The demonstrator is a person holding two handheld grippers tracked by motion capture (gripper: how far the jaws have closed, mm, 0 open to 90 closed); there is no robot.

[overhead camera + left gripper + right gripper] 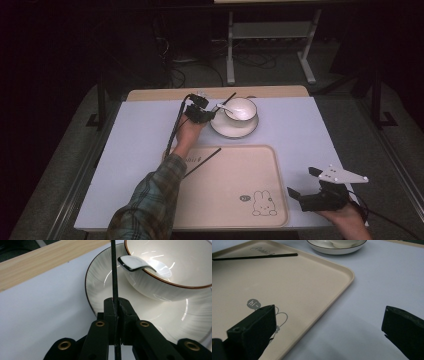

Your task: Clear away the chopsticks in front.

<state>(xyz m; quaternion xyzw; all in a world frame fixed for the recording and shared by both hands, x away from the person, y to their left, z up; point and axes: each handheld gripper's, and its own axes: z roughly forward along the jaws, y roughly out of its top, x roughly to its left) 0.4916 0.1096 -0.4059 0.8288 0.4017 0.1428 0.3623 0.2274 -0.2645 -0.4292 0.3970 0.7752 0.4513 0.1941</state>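
Now left gripper (pixel 117 307) clamps 1 chopstick (pixel 114 270) by saucer (pixel 100 287); right gripper (pixel 329 327) jaws apart beside tray (pixel 307 290).

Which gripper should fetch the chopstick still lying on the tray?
Probably right. The right gripper is open and empty beside the tray, where the loose chopstick lies. The left gripper is shut on the other chopstick by the plate.

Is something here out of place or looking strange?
The two chopsticks are split up: one lies on the tray, slanted, while the left gripper holds the other upright beside the bowl on its plate. The spoon rests in the bowl. Nothing looks spilled or broken.
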